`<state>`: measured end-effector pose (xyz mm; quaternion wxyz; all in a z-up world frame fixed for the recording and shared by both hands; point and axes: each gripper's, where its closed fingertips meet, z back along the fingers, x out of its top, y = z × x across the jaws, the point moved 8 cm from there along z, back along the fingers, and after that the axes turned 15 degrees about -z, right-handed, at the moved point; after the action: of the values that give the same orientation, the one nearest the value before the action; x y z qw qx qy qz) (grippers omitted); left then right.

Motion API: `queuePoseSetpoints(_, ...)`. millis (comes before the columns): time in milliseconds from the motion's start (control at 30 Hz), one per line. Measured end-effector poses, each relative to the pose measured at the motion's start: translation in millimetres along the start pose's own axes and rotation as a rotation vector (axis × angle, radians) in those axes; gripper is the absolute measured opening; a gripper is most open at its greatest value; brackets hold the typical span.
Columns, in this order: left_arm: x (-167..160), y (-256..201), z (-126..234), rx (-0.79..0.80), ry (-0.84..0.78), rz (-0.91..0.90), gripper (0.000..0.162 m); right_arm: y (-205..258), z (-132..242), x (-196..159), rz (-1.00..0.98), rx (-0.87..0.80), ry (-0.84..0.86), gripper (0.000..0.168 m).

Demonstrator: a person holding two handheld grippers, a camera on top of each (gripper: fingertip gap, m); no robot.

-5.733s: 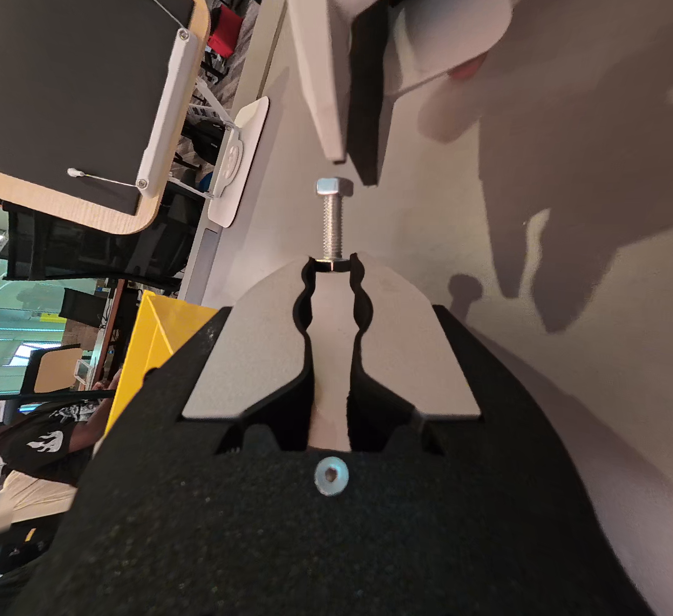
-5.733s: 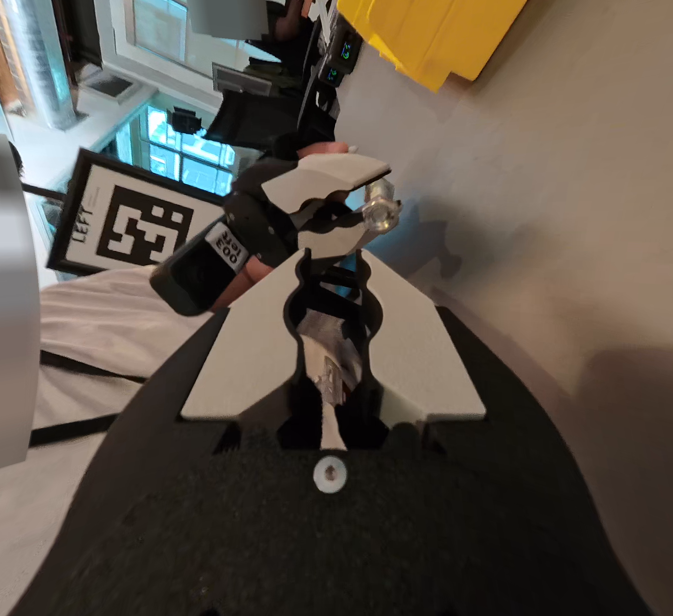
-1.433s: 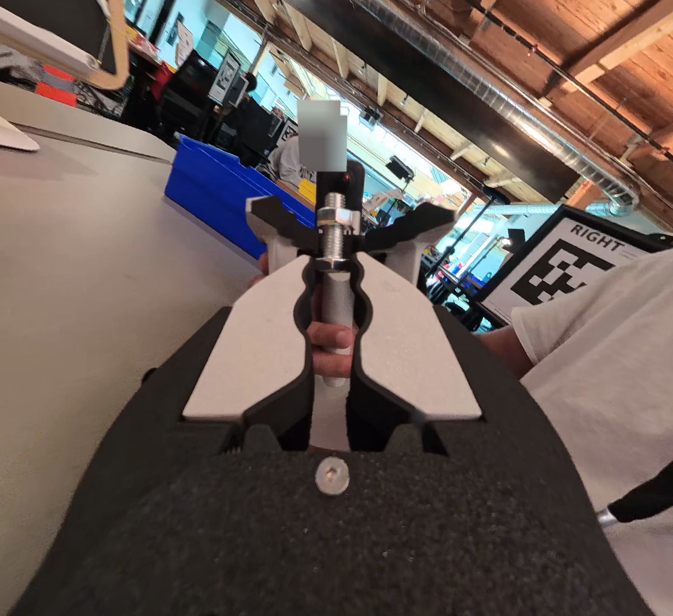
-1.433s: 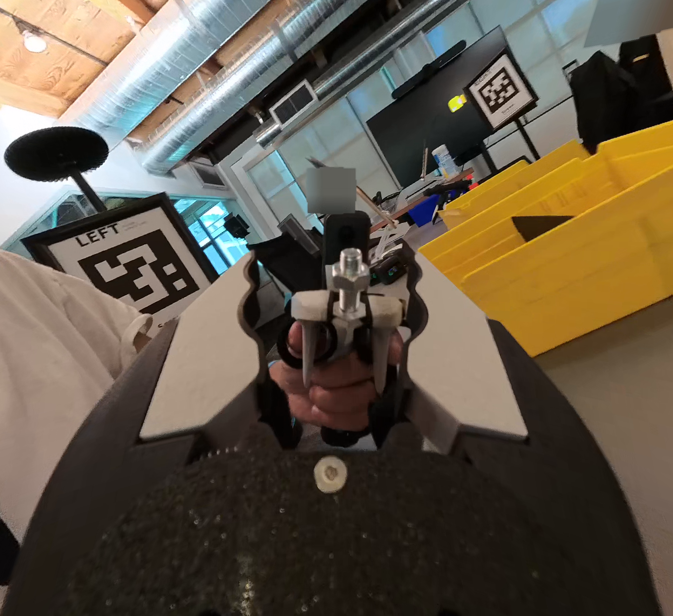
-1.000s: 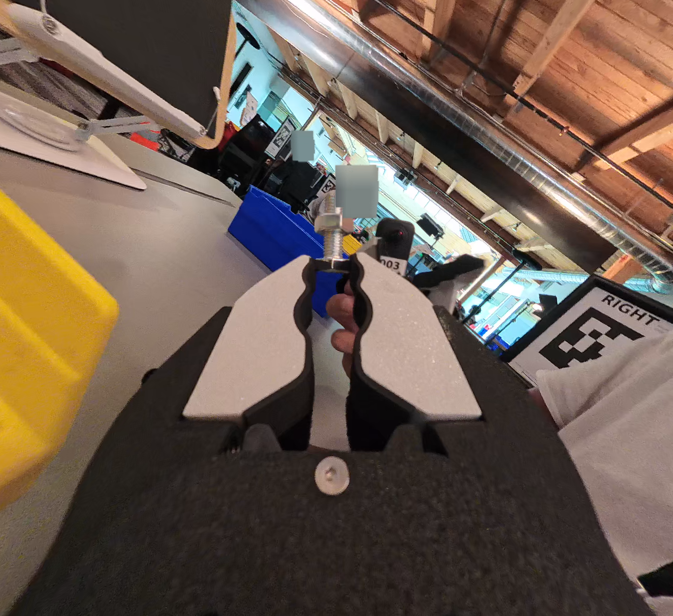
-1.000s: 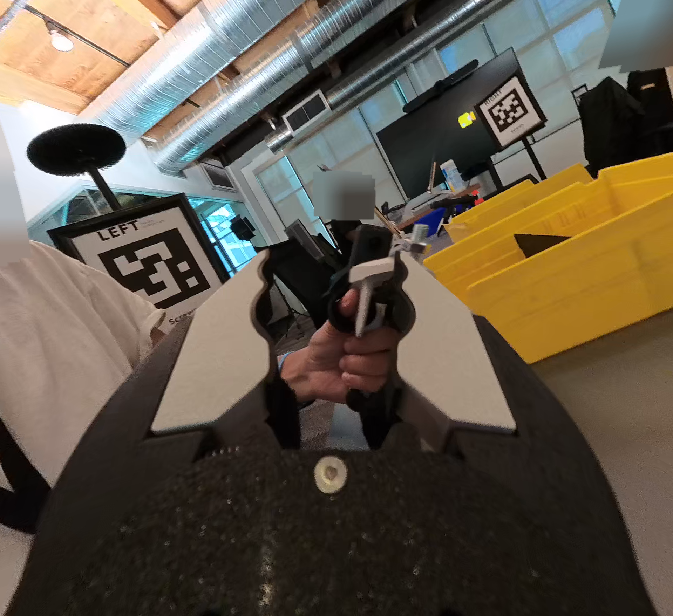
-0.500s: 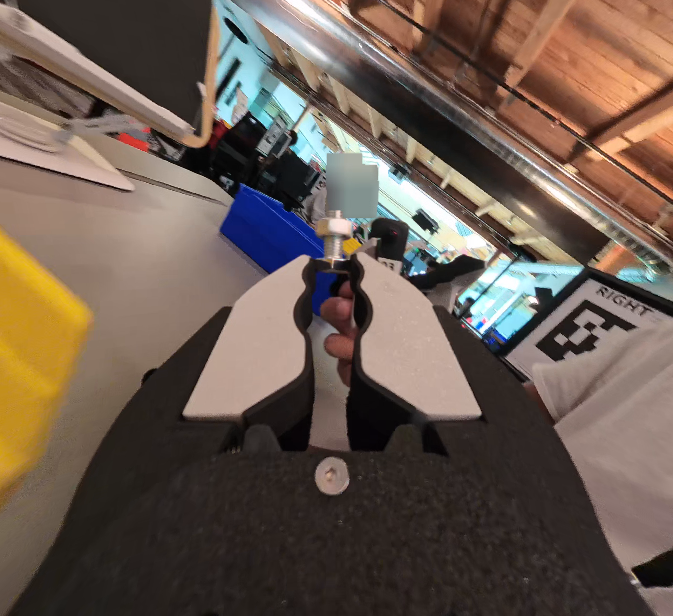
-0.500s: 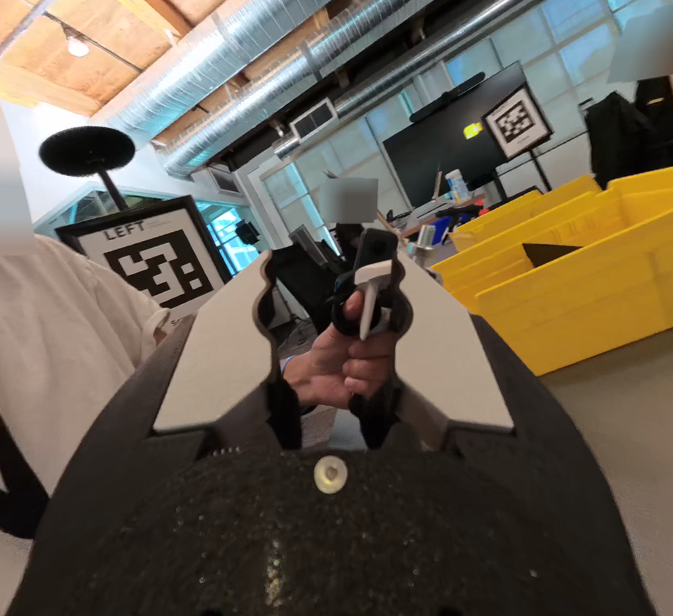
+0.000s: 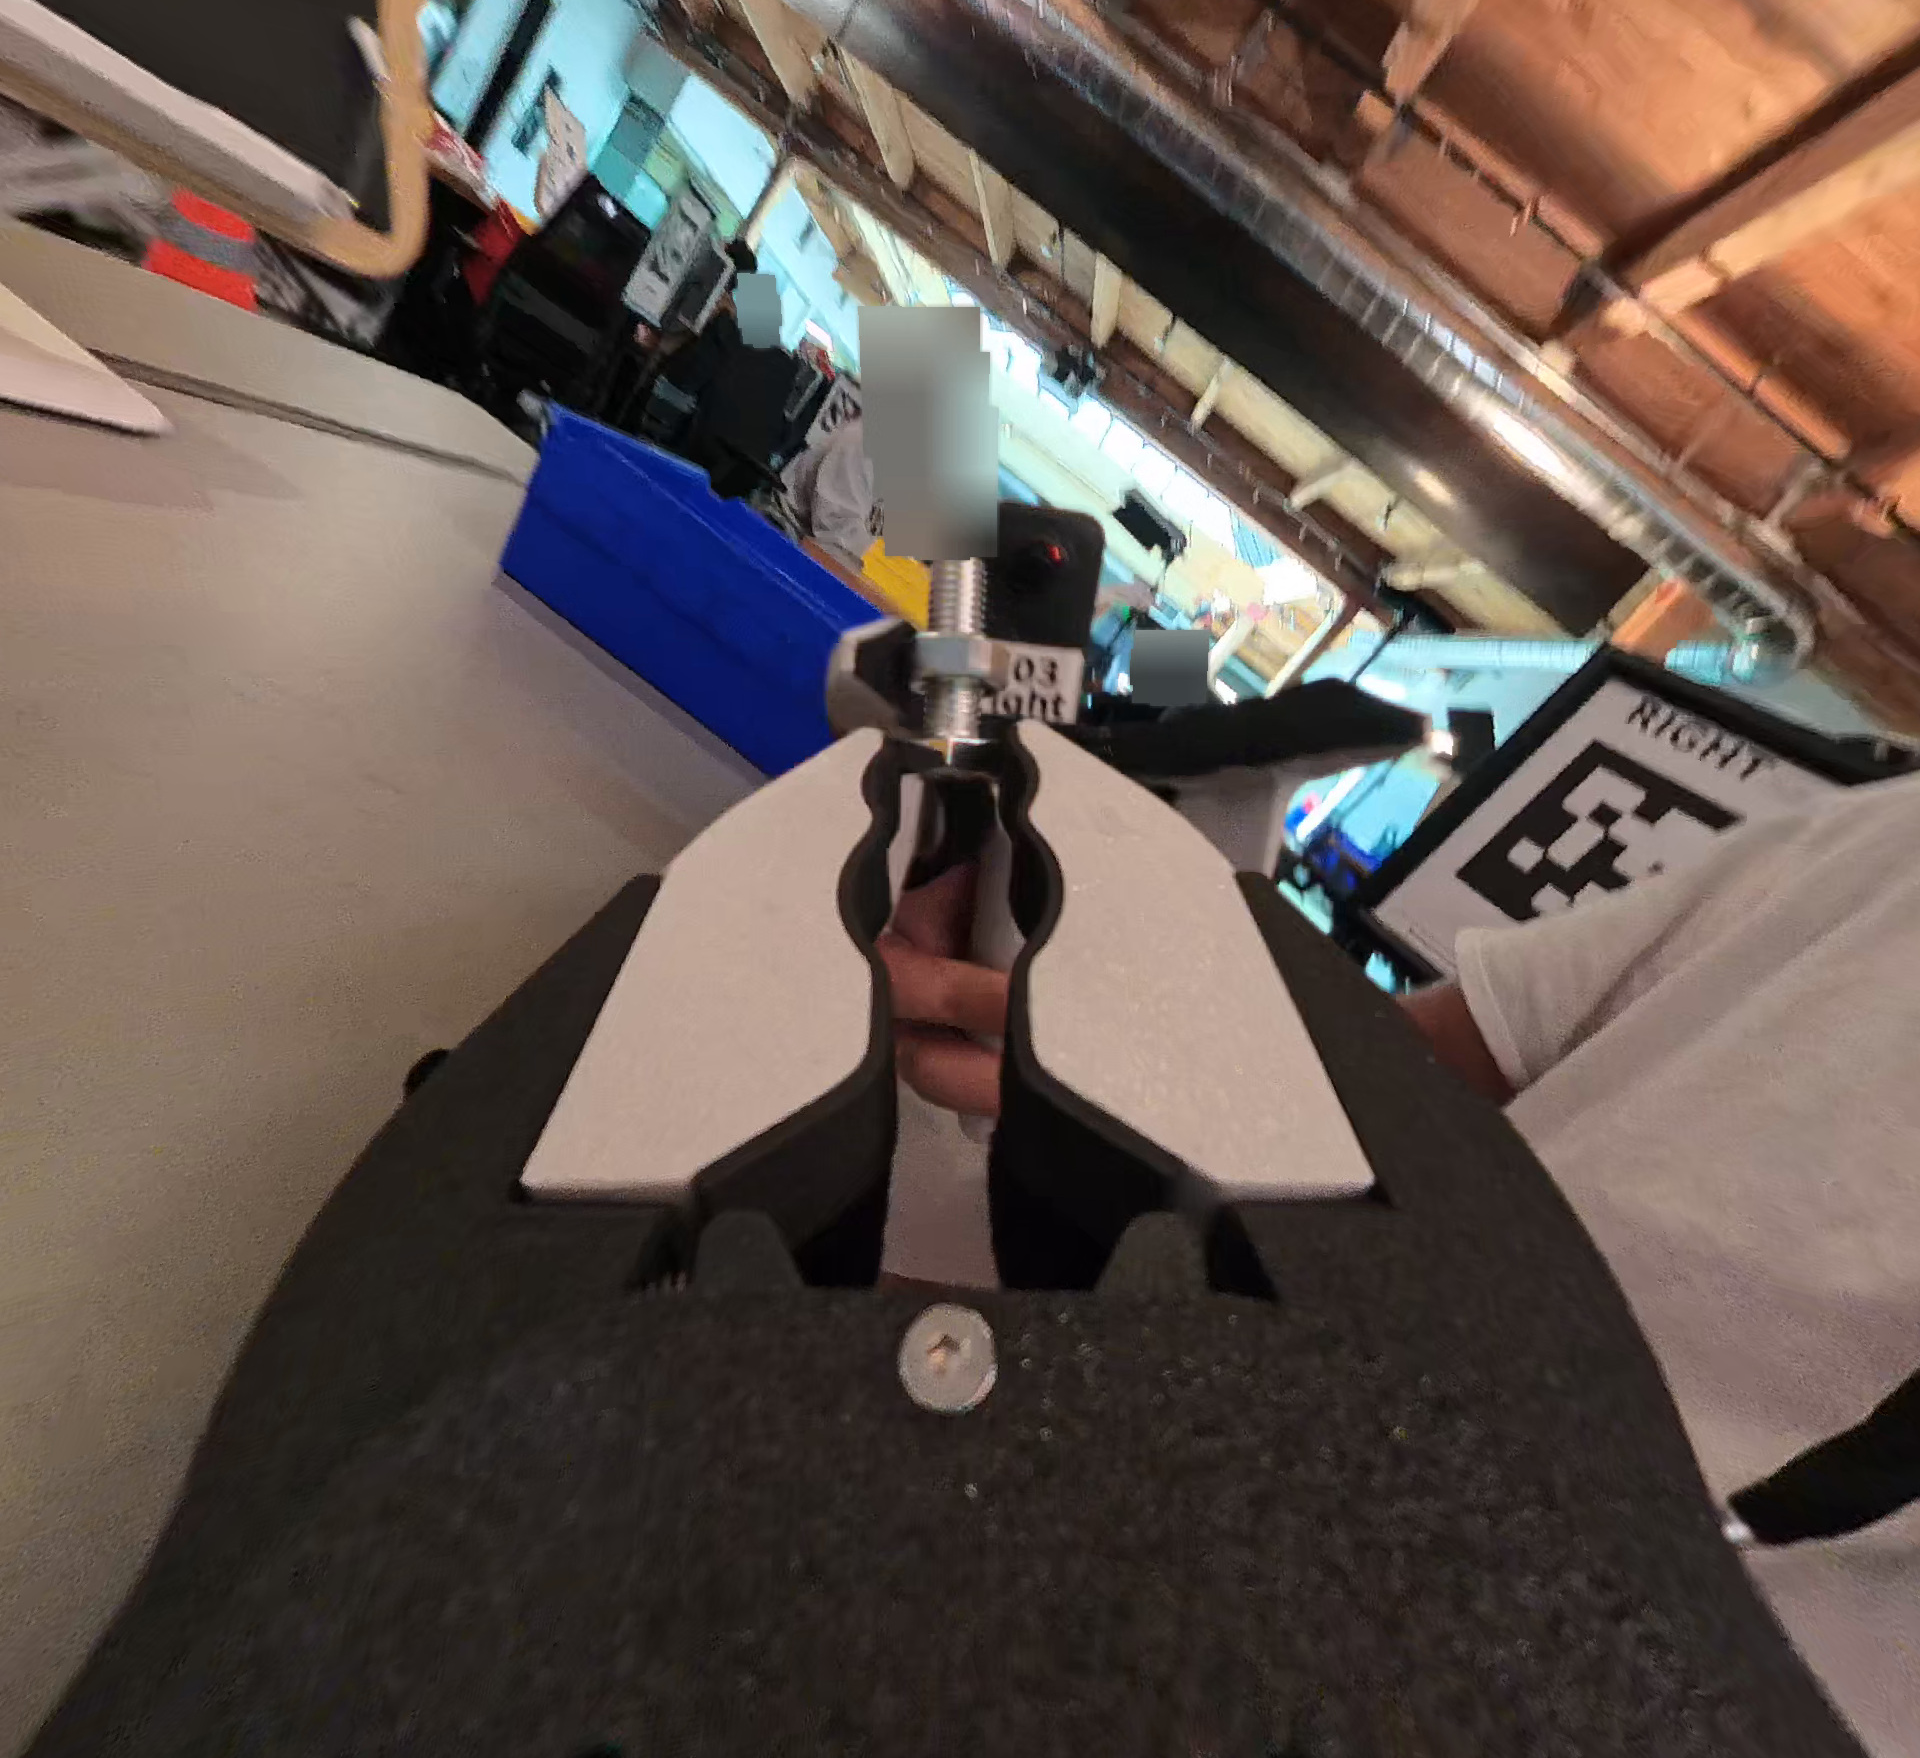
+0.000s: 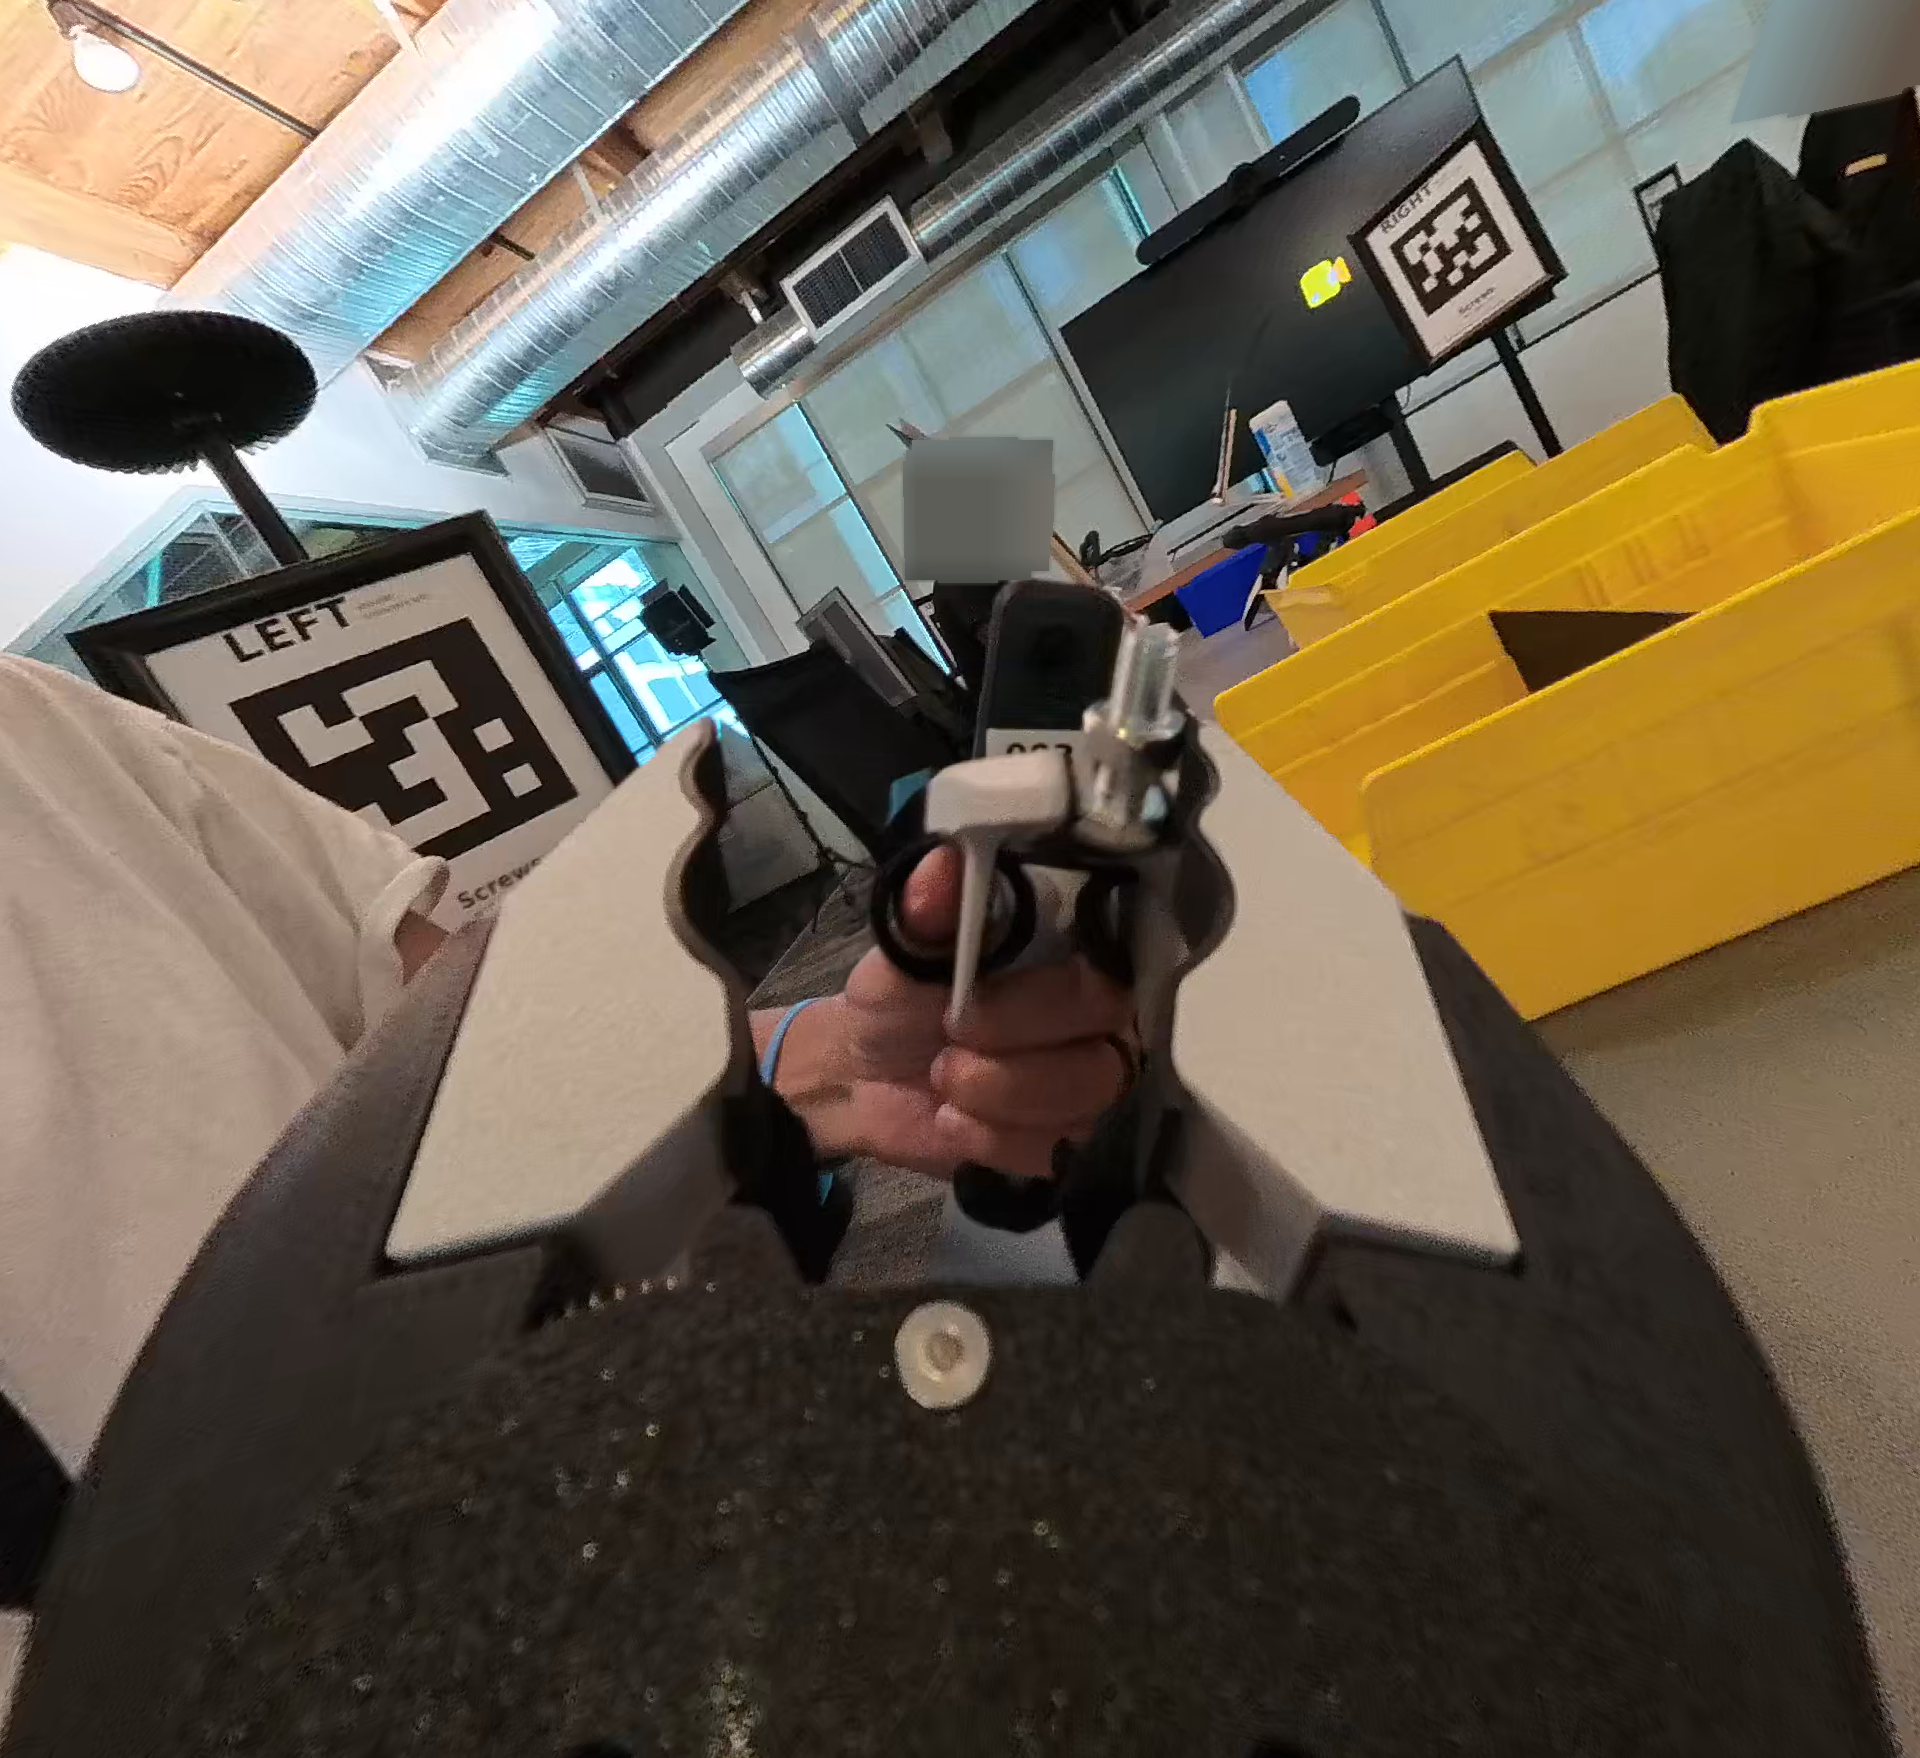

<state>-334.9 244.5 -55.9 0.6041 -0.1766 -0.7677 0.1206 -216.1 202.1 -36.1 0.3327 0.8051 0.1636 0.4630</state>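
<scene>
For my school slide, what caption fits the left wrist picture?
Left gripper pinching a threaded bolt upright.

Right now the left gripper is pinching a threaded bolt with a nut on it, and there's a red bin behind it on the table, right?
Not quite: the bin is blue, not red, as the left wrist view shows. The left gripper does pinch the threaded bolt carrying a nut.

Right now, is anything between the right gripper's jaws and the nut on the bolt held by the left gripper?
Nothing visible. The left gripper is shut on the bolt; the nut sits on its thread just above, and the right gripper flanks it with open jaws. Contact cannot be told.
</scene>
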Motion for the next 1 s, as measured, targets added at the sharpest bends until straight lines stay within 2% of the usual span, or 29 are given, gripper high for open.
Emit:
queuePoseSetpoints(33,4.9,6.7,8.0,0.034,-0.036,0.016,0.018,1.1,2.9,1.5,0.000,0.005,-0.007,0.086)
queuePoseSetpoints(67,9.3,14.8,17.2,0.082,-0.062,0.028,0.017,6.1,7.4,2.9,0.005,0.063,-0.003,0.069)
queuePoseSetpoints(200,19.6,33.6,41.6,0.175,-0.124,0.065,0.017,4.8,17.2,12.0,0.028,0.024,-0.007,0.063)
queuePoseSetpoints(267,17.8,29.7,36.2,0.149,-0.094,0.046,0.017,-0.9,18.9,14.4,0.023,-0.014,-0.012,0.059)
queuePoseSetpoints(333,11.6,21.3,24.8,0.096,-0.045,0.028,0.017,-9.9,21.4,14.5,0.001,-0.073,-0.007,0.047)
queuePoseSetpoints(467,0.2,1.3,2.8,-0.030,0.033,-0.002,0.017,-18.5,26.1,15.4,-0.097,-0.066,-0.041,0.042)
queuePoseSetpoints(567,-8.3,-8.5,-8.1,-0.062,0.102,-0.047,0.017,-18.0,25.7,14.7,-0.112,-0.047,-0.022,0.038)
queuePoseSetpoints(600,-9.9,-10.4,-10.2,-0.067,0.110,-0.050,0.017,-16.4,25.6,14.4,-0.104,-0.039,-0.010,0.028)
queuePoseSetpoints(633,-10.8,-11.0,-11.4,-0.065,0.112,-0.045,0.017,-14.5,26.1,13.3,-0.087,-0.037,0.013,0.009)
queuePoseSetpoints(767,-11.0,-6.8,-9.8,-0.028,0.105,-0.031,0.018,-15.6,30.4,16.5,-0.016,-0.125,0.053,0.008)
queuePoseSetpoints(867,-8.0,-5.9,-7.7,0.028,0.127,-0.113,0.045,-13.1,40.0,30.8,0.037,-0.180,0.006,0.008)
queuePoseSetpoints(900,-7.8,-5.5,-6.8,0.054,0.139,-0.143,0.052,-8.2,45.1,41.9,0.064,-0.197,-0.008,0.009)
queuePoseSetpoints(1000,-9.0,-5.9,-5.0,0.079,0.165,-0.189,0.053,21.7,70.5,95.1,0.243,-0.309,-0.062,0.009)
